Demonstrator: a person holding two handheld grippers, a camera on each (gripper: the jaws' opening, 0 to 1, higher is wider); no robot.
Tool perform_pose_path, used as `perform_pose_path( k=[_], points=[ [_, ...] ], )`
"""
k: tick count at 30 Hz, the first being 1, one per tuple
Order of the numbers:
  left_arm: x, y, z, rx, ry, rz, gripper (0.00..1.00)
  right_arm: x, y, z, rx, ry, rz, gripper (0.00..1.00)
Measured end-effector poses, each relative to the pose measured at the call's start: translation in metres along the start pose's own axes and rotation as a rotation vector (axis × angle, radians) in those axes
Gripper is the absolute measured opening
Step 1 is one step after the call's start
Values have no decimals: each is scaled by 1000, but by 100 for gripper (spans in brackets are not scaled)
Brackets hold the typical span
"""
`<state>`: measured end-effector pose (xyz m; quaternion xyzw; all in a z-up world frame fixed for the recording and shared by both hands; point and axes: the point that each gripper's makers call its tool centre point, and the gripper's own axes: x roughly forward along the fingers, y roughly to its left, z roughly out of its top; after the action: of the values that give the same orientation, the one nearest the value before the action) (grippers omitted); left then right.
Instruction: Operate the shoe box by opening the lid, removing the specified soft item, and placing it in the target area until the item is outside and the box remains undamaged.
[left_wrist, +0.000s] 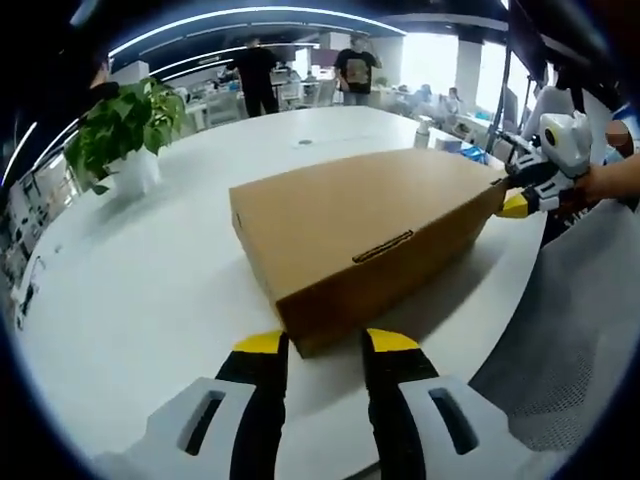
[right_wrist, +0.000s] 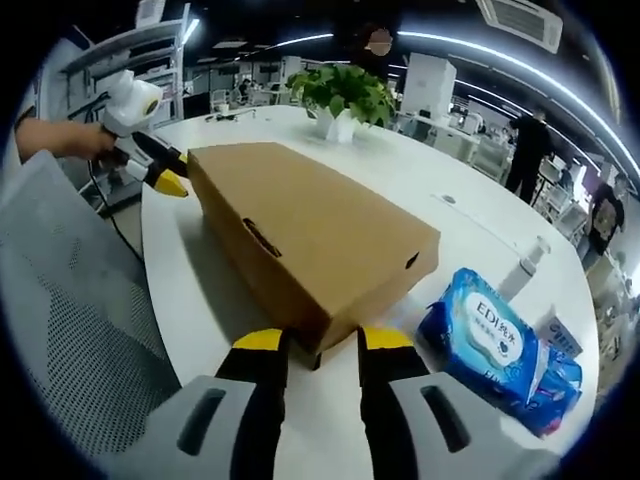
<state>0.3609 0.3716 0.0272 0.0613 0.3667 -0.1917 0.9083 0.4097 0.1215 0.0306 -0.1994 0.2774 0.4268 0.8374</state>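
A closed brown cardboard shoe box (left_wrist: 350, 225) lies flat on the round white table (left_wrist: 150, 300), its lid down and a slot in its side. My left gripper (left_wrist: 327, 342) stands open, its yellow-tipped jaws either side of the box's near corner. In the right gripper view the same box (right_wrist: 310, 235) runs away from me, and my right gripper (right_wrist: 325, 340) is open around the opposite corner. Each gripper also shows at the box's far end in the other view: the right gripper (left_wrist: 512, 196) held by a hand, the left gripper (right_wrist: 175, 172) likewise.
A potted plant (left_wrist: 125, 130) (right_wrist: 345, 95) stands on the table beyond the box. A blue wet-wipes pack (right_wrist: 490, 345) and a small bottle (right_wrist: 522, 268) lie beside the box. A grey mesh chair (right_wrist: 70, 330) (left_wrist: 570, 330) sits at the table edge. People stand far behind.
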Motion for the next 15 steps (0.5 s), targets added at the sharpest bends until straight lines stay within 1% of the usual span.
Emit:
perform_pose_path(
  k=[5,7,8,15],
  points=[
    [0,-1,-7,-12,24,-2,30,0,0,-3,12,5,-1,26],
    [-1,-1,-6,-13,20,2,30,-1,-1,-3,18,9,-1,29],
    [-2,0,-6,-14,18,4,30,-4,-2,-1,29,1,3,29],
    [-13,6,-3,-16,3,20,31,-16,-5,9,17,-15,12,32]
  ],
)
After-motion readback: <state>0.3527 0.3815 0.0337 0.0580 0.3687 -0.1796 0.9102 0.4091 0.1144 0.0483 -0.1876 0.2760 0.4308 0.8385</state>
